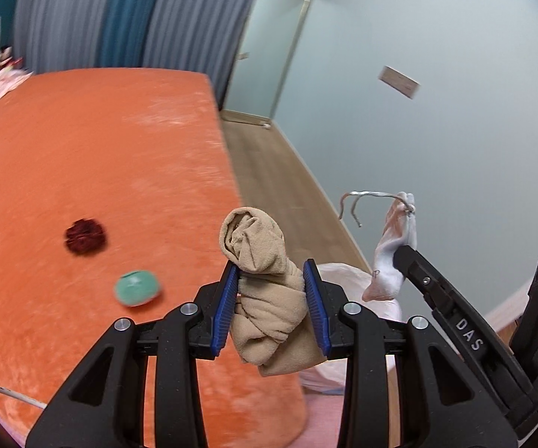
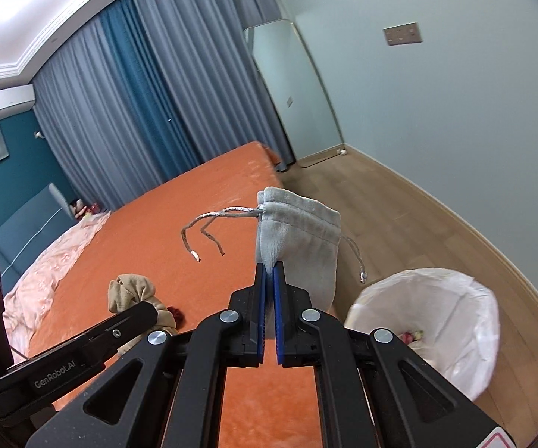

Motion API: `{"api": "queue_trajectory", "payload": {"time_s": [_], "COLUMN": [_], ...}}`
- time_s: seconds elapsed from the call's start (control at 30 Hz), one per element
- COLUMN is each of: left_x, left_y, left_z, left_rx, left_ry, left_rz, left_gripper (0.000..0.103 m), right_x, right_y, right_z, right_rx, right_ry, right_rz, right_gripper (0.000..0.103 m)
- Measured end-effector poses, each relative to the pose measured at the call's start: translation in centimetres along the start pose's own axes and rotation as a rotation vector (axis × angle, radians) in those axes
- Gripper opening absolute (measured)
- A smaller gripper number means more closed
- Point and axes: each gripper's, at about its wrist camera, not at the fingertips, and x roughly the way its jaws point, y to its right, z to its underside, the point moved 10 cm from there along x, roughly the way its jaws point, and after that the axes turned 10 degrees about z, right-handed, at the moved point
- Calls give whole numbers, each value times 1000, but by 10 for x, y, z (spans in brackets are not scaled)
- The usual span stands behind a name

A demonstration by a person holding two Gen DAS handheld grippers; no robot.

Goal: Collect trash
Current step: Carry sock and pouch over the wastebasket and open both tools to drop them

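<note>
My left gripper (image 1: 272, 280) is shut on a crumpled beige cloth (image 1: 265, 261), lifted above the edge of the orange bed (image 1: 82, 149). My right gripper (image 2: 269, 272) is shut on the lower edge of a small grey drawstring pouch (image 2: 299, 235), whose silver cords (image 2: 209, 224) trail to the left. In the left wrist view the pouch (image 1: 392, 254) hangs at the right, held by the right gripper's black jaws. A white-lined trash bin (image 2: 437, 321) stands on the wood floor beside the bed, below and right of the pouch. On the bed lie a dark red ball (image 1: 85, 236) and a green ball (image 1: 136, 287).
Pink bedding (image 2: 52, 261) lies at the bed's far side by a blue headboard (image 2: 26, 231). Grey and teal curtains (image 2: 138, 93) hang behind. A wood floor strip (image 2: 399, 224) runs between the bed and the pale wall. The bin holds a few small scraps (image 2: 410, 336).
</note>
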Motion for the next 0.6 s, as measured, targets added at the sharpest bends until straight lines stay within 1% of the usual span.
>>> {"api": "queue_trajectory", "payload": {"time_s": [0.27, 0.43, 0.6], "left_x": [31, 50, 62], "left_y": [61, 87, 103], "left_z": [11, 19, 25], "left_rx": [98, 138, 159], "left_ry": [-46, -72, -87], "left_rz": [91, 131, 159], "left_gripper": [35, 35, 35], "right_x": [-12, -13, -11], "right_y": [64, 88, 104], "right_z": [-1, 8, 14], "right_rx": [76, 109, 132], "right_ry": [12, 4, -5], "right_rz": [83, 120, 145], "right_gripper": [4, 4, 4]}}
